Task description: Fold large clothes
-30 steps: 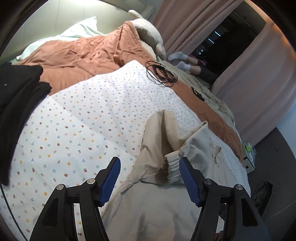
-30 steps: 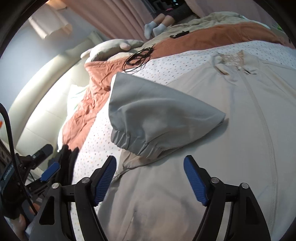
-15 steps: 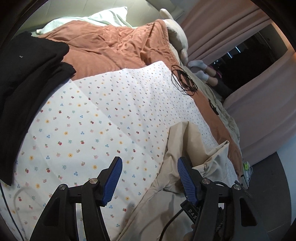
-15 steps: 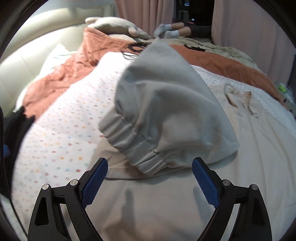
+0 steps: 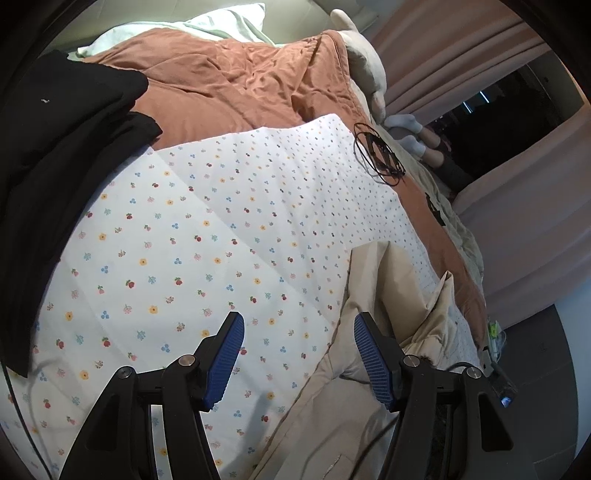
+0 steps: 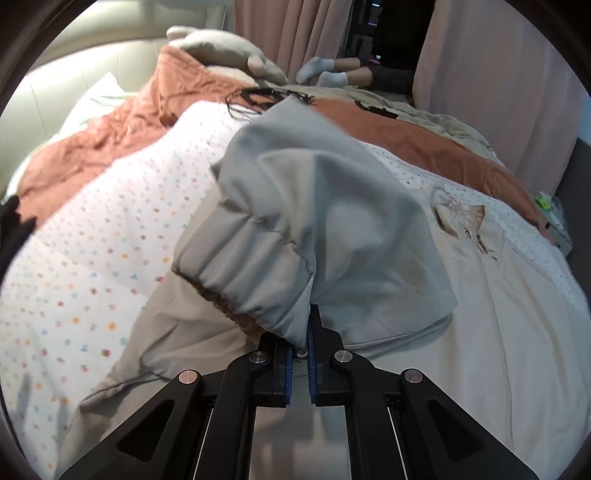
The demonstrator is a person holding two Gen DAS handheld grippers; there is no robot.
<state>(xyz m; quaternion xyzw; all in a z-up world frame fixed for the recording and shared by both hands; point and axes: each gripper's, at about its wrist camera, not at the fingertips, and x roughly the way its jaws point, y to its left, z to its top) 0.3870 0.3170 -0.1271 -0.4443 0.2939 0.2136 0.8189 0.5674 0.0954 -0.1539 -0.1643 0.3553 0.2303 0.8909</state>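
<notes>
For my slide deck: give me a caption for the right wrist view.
Right claw shut on the elastic cuff of a beige jacket spread over a floral sheet.

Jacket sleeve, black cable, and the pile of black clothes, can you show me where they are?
jacket sleeve [image 6: 258,258]: right wrist view, on the gathered elastic cuff.
black cable [image 5: 378,155]: left wrist view, middle of the coiled loops on the bed.
black clothes [image 5: 55,155]: left wrist view, middle of the dark pile at the left edge.

Dim, warm indoor light comes from the far left, glaring on the white pillow [image 5: 207,26], while both fisheye views curve hard into black rims and the floral sheet [image 6: 74,266] smears with blur.
</notes>
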